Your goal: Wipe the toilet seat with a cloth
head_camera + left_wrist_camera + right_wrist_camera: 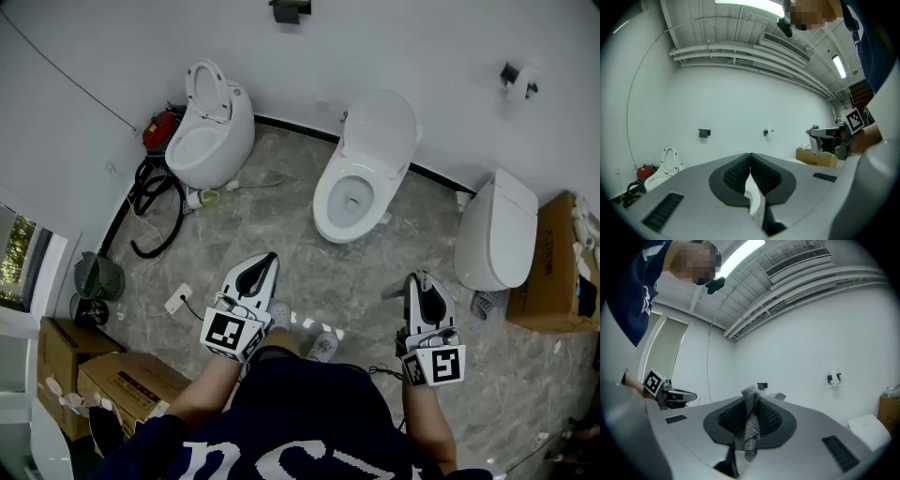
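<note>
Three white toilets stand along the far wall. The middle toilet [363, 169] has its lid up and its seat [323, 202] lies bare around the bowl. My right gripper [413, 280] is held low, to the right of that bowl and well short of it. It is shut on a grey knitted cloth [750, 423], which hangs between its pads; a corner of the cloth [393, 292] pokes out to the left. My left gripper [268, 259] is held in front of the bowl, shut, with nothing between its pads [765, 176].
The left toilet [210, 134] has its lid up; the right toilet [496, 231] is closed. A black hose [153, 203] and a red canister [158, 130] lie by the left wall. Cardboard boxes sit at the lower left [66, 360] and at the right [555, 270]. A power strip [178, 298] lies on the floor.
</note>
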Demonstrator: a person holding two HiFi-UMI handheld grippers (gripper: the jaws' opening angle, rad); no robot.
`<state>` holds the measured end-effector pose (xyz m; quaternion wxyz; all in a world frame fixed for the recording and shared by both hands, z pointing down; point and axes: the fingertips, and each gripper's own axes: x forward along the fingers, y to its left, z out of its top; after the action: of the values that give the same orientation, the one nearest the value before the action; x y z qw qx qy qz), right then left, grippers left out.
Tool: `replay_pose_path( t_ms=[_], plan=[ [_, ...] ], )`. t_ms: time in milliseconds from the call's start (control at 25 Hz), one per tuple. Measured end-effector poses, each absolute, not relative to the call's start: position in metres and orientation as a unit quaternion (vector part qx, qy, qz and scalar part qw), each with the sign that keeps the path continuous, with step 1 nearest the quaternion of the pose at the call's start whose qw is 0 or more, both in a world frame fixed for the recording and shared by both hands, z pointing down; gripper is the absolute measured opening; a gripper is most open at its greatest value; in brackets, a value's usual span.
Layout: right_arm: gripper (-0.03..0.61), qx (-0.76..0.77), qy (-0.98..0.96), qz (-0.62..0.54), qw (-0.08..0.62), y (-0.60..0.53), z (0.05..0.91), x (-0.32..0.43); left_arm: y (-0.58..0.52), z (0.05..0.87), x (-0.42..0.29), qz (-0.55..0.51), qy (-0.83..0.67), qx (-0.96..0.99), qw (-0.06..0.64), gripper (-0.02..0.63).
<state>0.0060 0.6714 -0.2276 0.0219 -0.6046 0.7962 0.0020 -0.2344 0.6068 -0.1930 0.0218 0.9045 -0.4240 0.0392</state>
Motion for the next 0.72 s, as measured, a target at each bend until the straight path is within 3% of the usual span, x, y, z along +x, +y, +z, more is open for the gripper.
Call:
replay_pose_path(
  t_ms=[720],
  plan=[
    [0.067, -0.593, 0.803, -0.002, 0.063, 0.672, -0.232, 0.029, 0.599, -0.192, -0.204, 0.053, -0.415, 0.908, 0.015, 0.020]
  ],
)
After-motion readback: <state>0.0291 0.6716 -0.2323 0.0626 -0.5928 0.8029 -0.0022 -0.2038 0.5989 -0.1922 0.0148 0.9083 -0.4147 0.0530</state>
